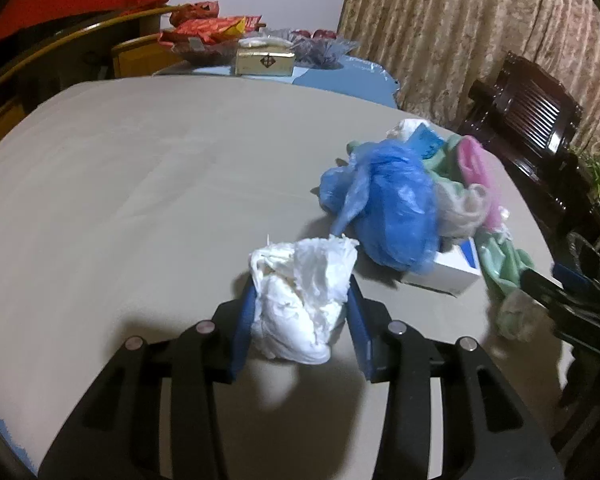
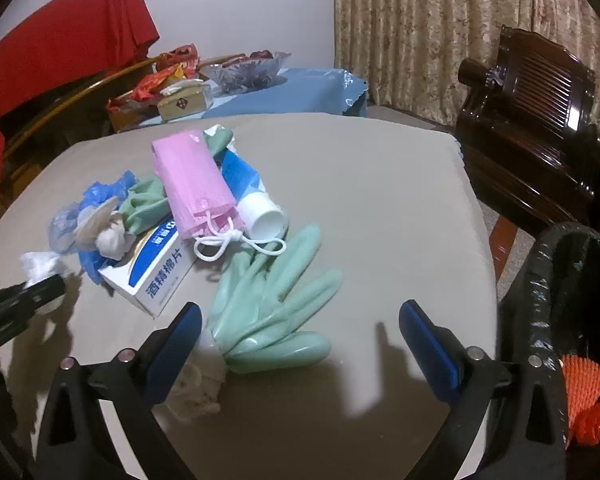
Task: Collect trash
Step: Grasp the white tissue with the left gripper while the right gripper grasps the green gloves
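I have a crumpled white tissue wad [image 1: 300,300] between the blue pads of my left gripper [image 1: 302,312]; both pads press into its sides, so that claw is clamped on it, low over the grey tabletop [image 1: 140,200]. From the right wrist view the same wad [image 2: 38,266] shows at the far left, poking out past the left claw's dark tip.

Just to the right of the wad and a little farther off lies the rest of the trash in one heap: a crumpled blue plastic bag [image 1: 384,204], a white and blue box [image 2: 156,276] with printed characters, a pink pouch [image 2: 194,184] with a white drawstring, a white-capped tube [image 2: 256,204] beside the pouch, and a pale green rubber glove [image 2: 272,308] spread toward the near edge.

My right gripper [image 2: 300,340] stands wide open with nothing clamped; the glove's cuff end lies between its fingers, nearer the left one, no pad pressing on it.

At the right, off the table, I see a bin lined with a black bag [image 2: 548,280], orange netting [image 2: 584,392] inside it. A dark wooden chair [image 2: 532,128] stands beyond.
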Action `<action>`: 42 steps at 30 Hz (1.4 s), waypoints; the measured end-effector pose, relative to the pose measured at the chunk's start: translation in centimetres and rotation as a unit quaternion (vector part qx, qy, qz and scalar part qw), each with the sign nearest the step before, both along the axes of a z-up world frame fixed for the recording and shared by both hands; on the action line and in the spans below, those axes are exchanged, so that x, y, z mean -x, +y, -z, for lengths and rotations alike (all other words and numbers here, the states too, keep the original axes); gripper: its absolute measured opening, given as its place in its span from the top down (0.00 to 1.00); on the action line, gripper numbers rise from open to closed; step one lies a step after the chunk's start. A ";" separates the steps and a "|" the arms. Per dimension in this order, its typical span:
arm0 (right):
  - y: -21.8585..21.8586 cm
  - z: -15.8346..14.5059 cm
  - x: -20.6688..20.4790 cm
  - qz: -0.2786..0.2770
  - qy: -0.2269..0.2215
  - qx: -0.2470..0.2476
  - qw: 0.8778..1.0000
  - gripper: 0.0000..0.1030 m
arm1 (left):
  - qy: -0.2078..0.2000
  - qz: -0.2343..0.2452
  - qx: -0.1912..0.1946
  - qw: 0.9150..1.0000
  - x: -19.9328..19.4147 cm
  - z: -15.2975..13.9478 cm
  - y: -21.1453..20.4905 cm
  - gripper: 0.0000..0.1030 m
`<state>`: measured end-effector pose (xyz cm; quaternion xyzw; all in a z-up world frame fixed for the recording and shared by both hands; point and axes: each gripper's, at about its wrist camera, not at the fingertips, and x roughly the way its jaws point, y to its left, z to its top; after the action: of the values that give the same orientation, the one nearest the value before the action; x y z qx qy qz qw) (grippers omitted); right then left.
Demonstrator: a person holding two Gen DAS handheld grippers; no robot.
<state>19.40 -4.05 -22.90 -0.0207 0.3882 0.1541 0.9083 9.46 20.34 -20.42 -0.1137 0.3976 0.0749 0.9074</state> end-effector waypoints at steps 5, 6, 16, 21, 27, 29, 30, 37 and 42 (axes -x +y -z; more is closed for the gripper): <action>1.2 0.9 -0.7 -0.006 0.021 0.000 1.000 0.06 | -0.013 0.004 -0.002 1.000 1.2 -1.4 -0.7 0.60; 1.4 1.0 -0.8 -0.008 0.024 0.002 1.000 0.08 | -0.015 0.004 -0.004 1.000 1.4 -1.7 -0.9 0.60; 1.6 0.2 -0.1 -0.041 0.028 -0.018 0.999 0.69 | -0.030 0.015 -0.005 0.999 1.4 -3.2 -2.5 0.60; 0.4 -0.5 0.3 -0.053 0.043 -0.038 0.997 0.82 | -0.037 0.014 -0.006 0.999 1.7 -4.0 -2.9 0.60; -1.5 -2.3 1.9 -0.052 0.025 -0.040 0.998 0.83 | -0.049 0.022 -0.007 0.999 2.2 -5.0 -4.0 0.60; -2.1 -2.8 2.2 -0.052 0.025 -0.047 0.997 0.83 | -0.053 0.028 -0.008 0.998 2.4 -5.3 -4.6 0.60; -2.3 -3.1 2.4 -0.053 0.025 -0.051 0.997 0.83 | -0.055 0.031 -0.008 0.998 2.5 -5.5 -4.8 0.60; -3.8 -5.5 4.1 -0.064 0.007 -0.072 0.995 0.84 | -0.071 0.049 -0.010 0.996 2.9 -7.1 -6.8 0.60; -4.7 -6.4 5.2 -0.069 -0.004 -0.077 0.995 0.86 | -0.074 0.068 -0.012 0.995 3.3 -7.4 -8.3 0.60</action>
<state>14.21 -8.79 -16.51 0.0222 0.3688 0.2459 0.8961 6.17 12.06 -12.99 -0.0801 0.3349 0.0088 0.9388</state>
